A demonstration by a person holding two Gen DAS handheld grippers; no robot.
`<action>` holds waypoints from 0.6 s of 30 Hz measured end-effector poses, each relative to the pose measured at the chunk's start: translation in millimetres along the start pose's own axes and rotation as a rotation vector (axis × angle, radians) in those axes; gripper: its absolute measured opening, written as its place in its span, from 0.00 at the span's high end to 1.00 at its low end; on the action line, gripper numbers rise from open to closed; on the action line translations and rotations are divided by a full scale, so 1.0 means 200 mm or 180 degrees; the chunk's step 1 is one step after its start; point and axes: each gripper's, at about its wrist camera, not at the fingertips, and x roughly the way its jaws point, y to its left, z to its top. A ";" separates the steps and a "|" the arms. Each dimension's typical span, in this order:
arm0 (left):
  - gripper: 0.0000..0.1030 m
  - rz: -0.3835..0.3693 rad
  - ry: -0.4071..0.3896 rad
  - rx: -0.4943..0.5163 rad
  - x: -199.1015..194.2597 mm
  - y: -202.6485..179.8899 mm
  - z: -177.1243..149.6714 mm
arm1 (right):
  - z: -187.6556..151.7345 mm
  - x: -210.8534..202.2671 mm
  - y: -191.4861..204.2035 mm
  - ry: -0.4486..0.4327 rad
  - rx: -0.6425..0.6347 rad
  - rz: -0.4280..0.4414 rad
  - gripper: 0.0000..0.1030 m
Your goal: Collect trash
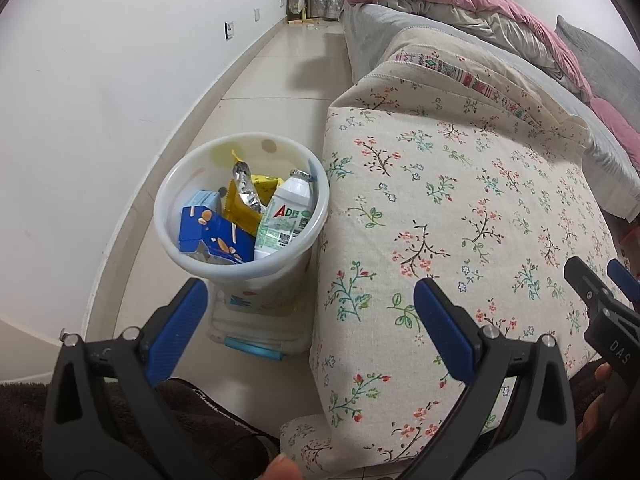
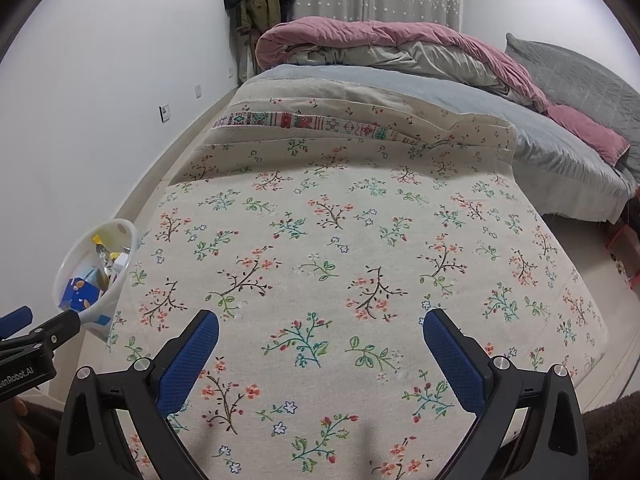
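Note:
A white trash bin [image 1: 168, 200] stands on the floor left of a table draped in floral cloth [image 1: 460, 200]. Inside lie a blue carton [image 1: 212, 236], a yellow foil wrapper [image 1: 242, 196] and a white AD bottle [image 1: 284, 216]. My left gripper [image 1: 310, 296] is open and empty, above and in front of the bin and the table's left edge. My right gripper [image 2: 320, 328] is open and empty over the floral cloth [image 2: 340, 240]. The bin also shows at the left of the right wrist view [image 2: 120, 228]. The right gripper shows at the right edge of the left wrist view [image 1: 600, 284].
A clear plastic box [image 1: 256, 332] lies under the bin. A white wall [image 1: 100, 80] runs along the left. A bed with a pink quilt [image 2: 380, 36] and grey sheet [image 2: 480, 104] lies behind the table. Red items [image 2: 624, 248] sit on the floor at right.

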 end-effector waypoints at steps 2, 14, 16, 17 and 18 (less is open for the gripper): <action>0.01 0.0001 -0.0002 -0.0002 0.00 0.00 0.00 | 0.00 0.00 0.00 0.0005 0.0001 0.0001 0.00; 0.01 0.0006 0.0021 0.0006 0.01 0.00 0.00 | 0.00 0.00 0.00 0.0008 0.0008 0.0014 0.00; 0.01 0.0004 0.0025 0.0007 0.01 0.00 0.00 | 0.00 0.00 0.00 0.0007 0.0010 0.0013 0.00; 0.01 0.0001 0.0027 0.0008 0.01 0.00 0.00 | 0.00 0.00 0.00 0.0007 0.0009 0.0014 0.00; 0.01 0.0000 0.0026 0.0008 0.01 0.00 0.00 | 0.00 0.00 0.00 0.0006 0.0009 0.0017 0.00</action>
